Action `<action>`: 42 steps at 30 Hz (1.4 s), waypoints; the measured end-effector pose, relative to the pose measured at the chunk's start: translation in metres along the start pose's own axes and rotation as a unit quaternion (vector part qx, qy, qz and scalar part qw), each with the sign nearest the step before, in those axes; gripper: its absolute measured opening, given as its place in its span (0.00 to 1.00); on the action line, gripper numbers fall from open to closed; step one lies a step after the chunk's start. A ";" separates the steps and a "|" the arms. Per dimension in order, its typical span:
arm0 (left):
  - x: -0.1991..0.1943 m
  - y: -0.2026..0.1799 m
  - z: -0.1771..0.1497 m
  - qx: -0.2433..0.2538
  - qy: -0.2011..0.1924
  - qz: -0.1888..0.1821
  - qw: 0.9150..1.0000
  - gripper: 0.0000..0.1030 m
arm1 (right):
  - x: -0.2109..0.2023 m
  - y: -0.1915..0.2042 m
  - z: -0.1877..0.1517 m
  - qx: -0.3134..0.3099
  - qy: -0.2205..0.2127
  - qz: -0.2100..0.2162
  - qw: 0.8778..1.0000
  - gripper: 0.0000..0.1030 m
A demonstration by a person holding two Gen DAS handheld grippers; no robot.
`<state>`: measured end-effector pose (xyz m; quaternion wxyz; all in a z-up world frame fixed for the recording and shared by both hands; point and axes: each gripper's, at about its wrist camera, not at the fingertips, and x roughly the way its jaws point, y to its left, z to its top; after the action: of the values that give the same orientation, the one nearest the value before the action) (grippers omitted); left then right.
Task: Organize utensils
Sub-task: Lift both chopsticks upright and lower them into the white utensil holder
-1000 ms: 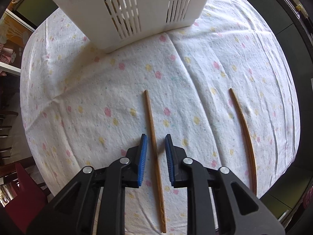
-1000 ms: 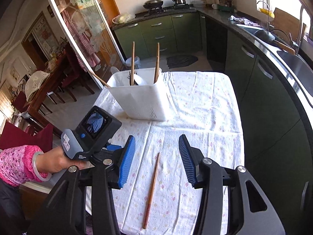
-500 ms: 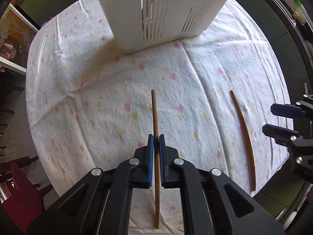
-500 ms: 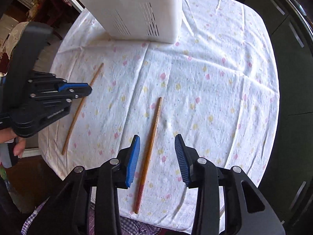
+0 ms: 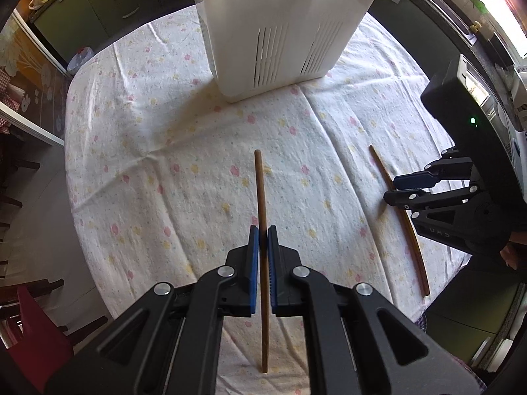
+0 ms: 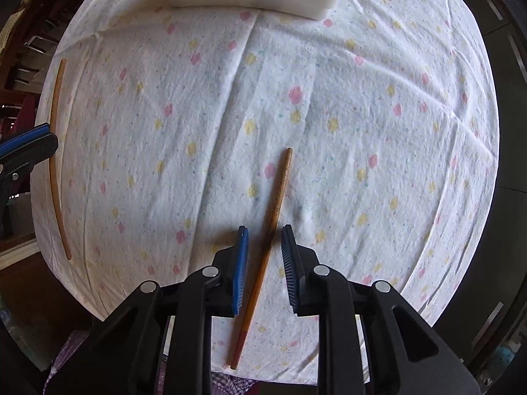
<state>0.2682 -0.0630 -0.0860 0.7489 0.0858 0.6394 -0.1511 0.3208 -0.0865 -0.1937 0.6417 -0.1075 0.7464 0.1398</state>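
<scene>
Chopsticks are being picked up one to each hand. The left gripper (image 5: 262, 240), whose jaws were open a second ago, is now pinching its chopstick (image 5: 260, 191) tight between the blue pads (image 5: 253, 263), and the stick is looking lifted off the cloth, its far tip pointing toward the white utensil holder (image 5: 283, 33). That one is looking ready to be carried over and dropped in.

The right gripper (image 6: 263, 250) is lagging a step: having come down over the second chopstick (image 6: 276, 204), its jaws are standing partly open on either side of it, touching nothing I can see, while the stick is lying slantwise on the flowered tablecloth (image 6: 362, 98) of the tabletop, toward its near edge. My guess is the squeeze is coming next.

Nothing is lying between either stick and the holder at the far end. The two grippers are working close beside each other, so they are risking a knock when both are swinging toward the holder.
</scene>
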 end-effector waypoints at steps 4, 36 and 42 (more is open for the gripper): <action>-0.005 0.007 -0.008 0.000 -0.009 -0.008 1.000 0.05 | 0.004 0.010 0.004 -0.006 0.001 -0.016 1.000 0.09; -0.112 -0.003 -0.030 0.011 -0.125 -0.041 0.991 0.05 | -0.130 -0.038 -0.123 -0.015 -0.247 0.096 0.964 0.07; -0.131 -0.007 -0.024 0.014 -0.150 -0.041 0.988 0.05 | -0.151 -0.036 -0.129 -0.022 -0.277 0.100 0.956 0.07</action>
<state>0.2255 -0.0463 0.0390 0.8281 0.0463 0.5208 -0.2021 0.2361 -0.1680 -0.0296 0.8033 -0.0036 0.5433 0.2440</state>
